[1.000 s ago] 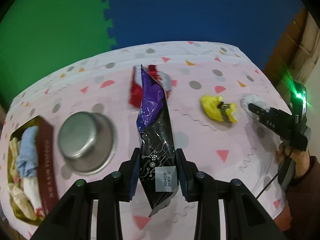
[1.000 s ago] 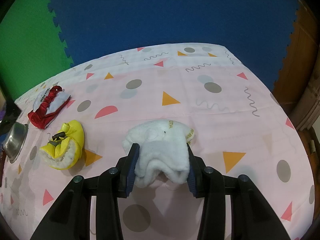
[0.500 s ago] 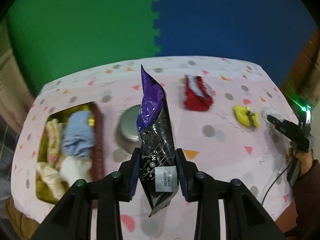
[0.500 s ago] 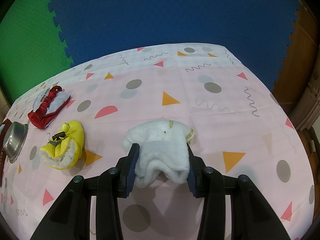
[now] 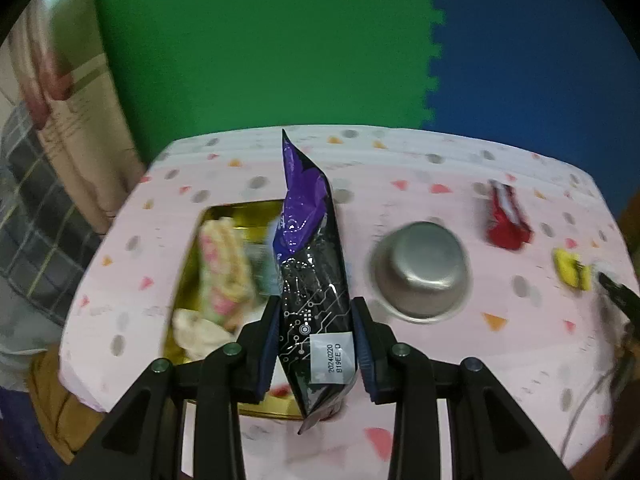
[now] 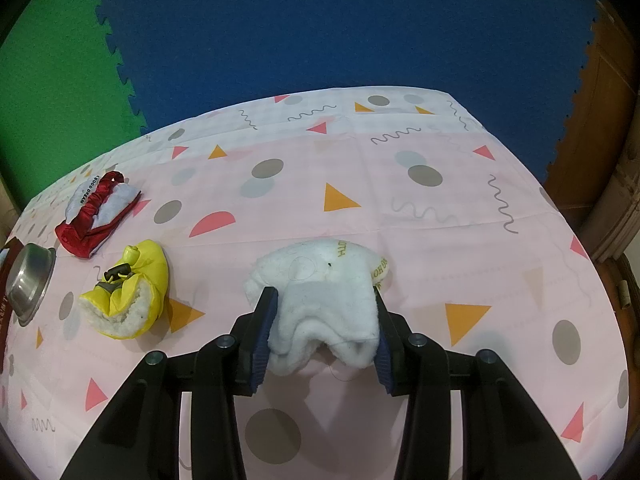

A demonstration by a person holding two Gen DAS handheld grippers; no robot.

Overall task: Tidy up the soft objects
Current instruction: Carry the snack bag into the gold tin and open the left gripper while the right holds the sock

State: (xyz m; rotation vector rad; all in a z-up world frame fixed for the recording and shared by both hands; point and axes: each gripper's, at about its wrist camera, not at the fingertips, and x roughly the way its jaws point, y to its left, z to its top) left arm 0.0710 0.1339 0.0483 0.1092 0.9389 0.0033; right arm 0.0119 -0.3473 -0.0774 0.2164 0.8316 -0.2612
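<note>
1. Left gripper [image 5: 315, 343] is clamped on a black-and-purple snack bag [image 5: 310, 280], pads pressing both sides near its labelled end, bag raised above the gold tray [image 5: 188, 280].
2. The gold tray holds a pink-and-cream patterned soft item [image 5: 224, 268] and a cream one [image 5: 198, 330] (blurred, cannot tell what they are).
3. Upturned steel bowl [image 5: 420, 270] sits just right of the tray on the pink tablecloth [image 5: 460, 360].
4. Beyond the bowl, away from the tray: red-and-white pouch [image 6: 94, 214], then yellow fleece-lined bootie [image 6: 128, 296], apart from each other.
5. Right gripper [image 6: 322, 334] is closed on a white fleece item [image 6: 324, 300], squeezing its near end, farthest from the tray; whether the far end rests on the cloth is unclear.
</note>
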